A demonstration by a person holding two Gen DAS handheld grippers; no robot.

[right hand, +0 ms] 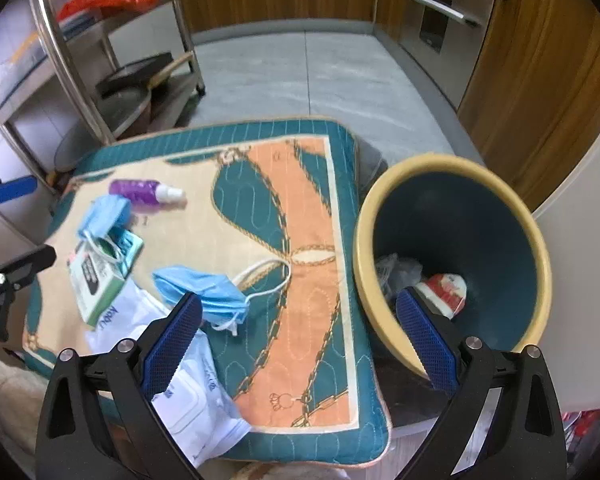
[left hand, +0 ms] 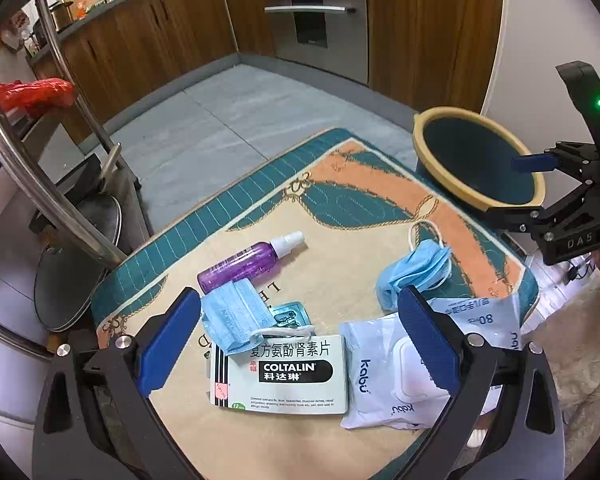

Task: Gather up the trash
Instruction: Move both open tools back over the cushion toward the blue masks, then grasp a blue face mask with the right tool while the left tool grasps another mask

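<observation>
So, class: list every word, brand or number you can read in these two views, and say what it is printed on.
"COLTALIN", "科达琳", "复方氨酚肾素片": medicine box.
"12": the box's bottom corner; the fine print is too small to read.
"kabu" (twice): white wipes pack.
"80", upside down: the second wipes pack.
"DAS": right tool.
The mat's dark letters are mostly covered.

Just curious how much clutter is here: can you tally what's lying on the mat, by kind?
Blue face masks: 2
Purple spray bottle: 1
Coltalin medicine box: 1
White wipes packs: 2
Teal foil packet: 1
Total: 7
</observation>
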